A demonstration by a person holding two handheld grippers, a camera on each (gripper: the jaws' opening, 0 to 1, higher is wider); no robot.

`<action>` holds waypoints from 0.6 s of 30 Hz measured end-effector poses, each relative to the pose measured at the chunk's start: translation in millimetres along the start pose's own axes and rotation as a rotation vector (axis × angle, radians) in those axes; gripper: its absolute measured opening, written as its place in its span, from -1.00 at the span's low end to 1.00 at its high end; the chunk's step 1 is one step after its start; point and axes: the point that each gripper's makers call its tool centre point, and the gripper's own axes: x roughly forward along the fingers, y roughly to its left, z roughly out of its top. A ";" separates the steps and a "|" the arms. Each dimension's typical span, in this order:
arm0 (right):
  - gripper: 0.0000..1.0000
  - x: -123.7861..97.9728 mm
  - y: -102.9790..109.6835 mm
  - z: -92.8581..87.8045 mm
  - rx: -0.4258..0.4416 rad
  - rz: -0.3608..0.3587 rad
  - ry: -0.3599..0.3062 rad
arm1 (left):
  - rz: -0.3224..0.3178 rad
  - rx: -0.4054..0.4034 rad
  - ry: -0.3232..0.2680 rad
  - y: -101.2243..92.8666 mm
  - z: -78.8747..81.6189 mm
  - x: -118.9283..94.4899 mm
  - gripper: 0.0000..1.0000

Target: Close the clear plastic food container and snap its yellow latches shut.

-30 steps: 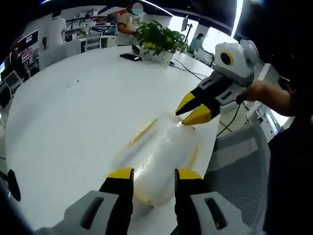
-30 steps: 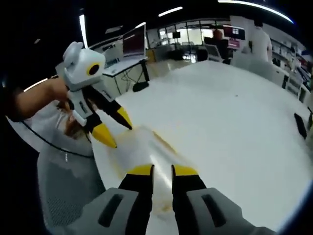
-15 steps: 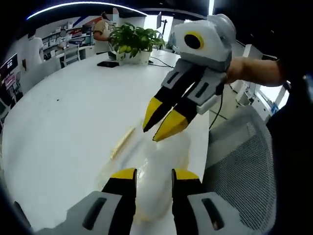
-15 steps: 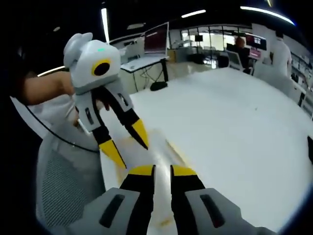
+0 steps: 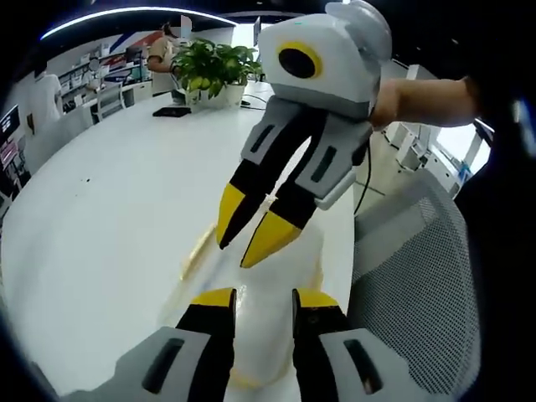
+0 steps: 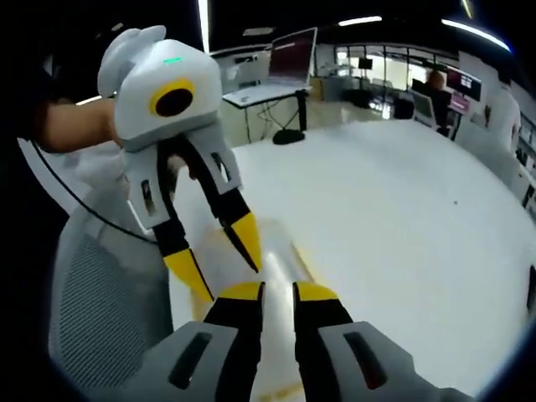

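Claws first. In the left gripper view, the left claw (image 5: pixel 251 300) rises from the bottom with its yellow-tipped jaws a moderate gap apart, nothing between them; they hover above the near end of the clear plastic food container (image 5: pixel 268 301), and contact cannot be judged. The container lies on the white counter (image 5: pixel 109 209) close to its edge, beside a grey mesh chair (image 5: pixel 410 285). A yellow latch (image 5: pixel 199 249) runs along the container's left side. The right claw (image 5: pixel 243 239) comes in from the upper right, held by a hand (image 5: pixel 419 100), its jaws parted a little and pointing down at the container's far part, holding nothing.

In the right gripper view, the right claw (image 6: pixel 276 295) shows the same small gap between its jaws, empty, over the blurred container (image 6: pixel 276 268). The left claw (image 6: pixel 219 268) reaches down from the upper left, its jaws spread moderately with the tips near the container's edge; whether they touch it is unclear. A potted plant (image 5: pixel 209 63) stands far off on the counter.
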 end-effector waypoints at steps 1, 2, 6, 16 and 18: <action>-0.78 0.6 -0.9 0.2 -0.004 -0.001 0.003 | -0.003 0.003 0.002 -1.1 -0.2 0.6 -0.61; -0.77 1.4 -2.0 0.4 -0.013 0.000 0.007 | -0.009 0.008 0.006 -3.1 -0.8 1.5 -0.61; -0.71 2.2 -4.2 2.9 -0.054 0.005 0.013 | -0.018 0.025 0.008 -8.4 -0.5 3.0 -0.61; -0.50 5.7 -12.2 2.3 -0.083 0.032 0.038 | -0.026 0.067 0.015 -17.9 -1.3 4.1 -0.54; -0.44 7.1 -12.5 1.7 -0.072 0.052 0.043 | -0.028 0.087 0.019 -21.0 -2.0 4.5 -0.51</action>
